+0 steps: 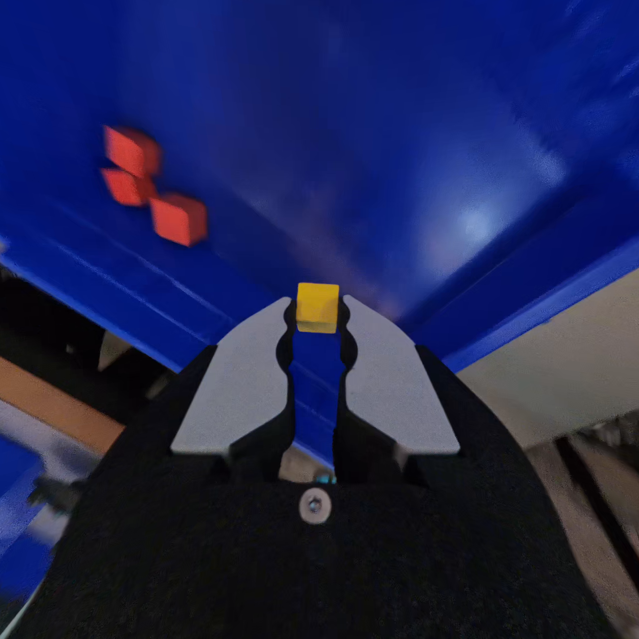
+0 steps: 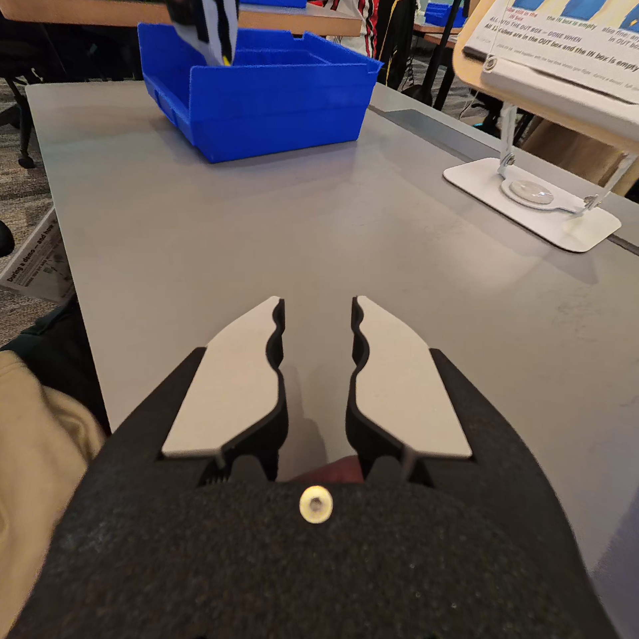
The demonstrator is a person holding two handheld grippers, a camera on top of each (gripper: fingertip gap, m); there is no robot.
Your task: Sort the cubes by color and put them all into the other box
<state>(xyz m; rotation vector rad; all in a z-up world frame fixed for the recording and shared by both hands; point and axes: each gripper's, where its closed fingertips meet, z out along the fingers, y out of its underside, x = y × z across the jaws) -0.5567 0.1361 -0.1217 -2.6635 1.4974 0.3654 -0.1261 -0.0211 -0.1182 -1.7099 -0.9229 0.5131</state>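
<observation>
A yellow cube [image 1: 317, 307], clamped between the left tongs [image 1: 317, 301], hung over the blue box [image 1: 380, 155] holding three red cubes [image 1: 152, 186] near the worktop's [image 2: 242, 242] far edge; the right tongs [image 2: 318, 304] gaped empty.

Red cubes [image 1: 152, 183] motion-blurred

A small yellow cube [image 1: 317, 307] is pinched above the blue box [image 1: 380, 138], over its near rim. Three red cubes [image 1: 152, 186] lie clustered on the box's floor, touching.
</observation>
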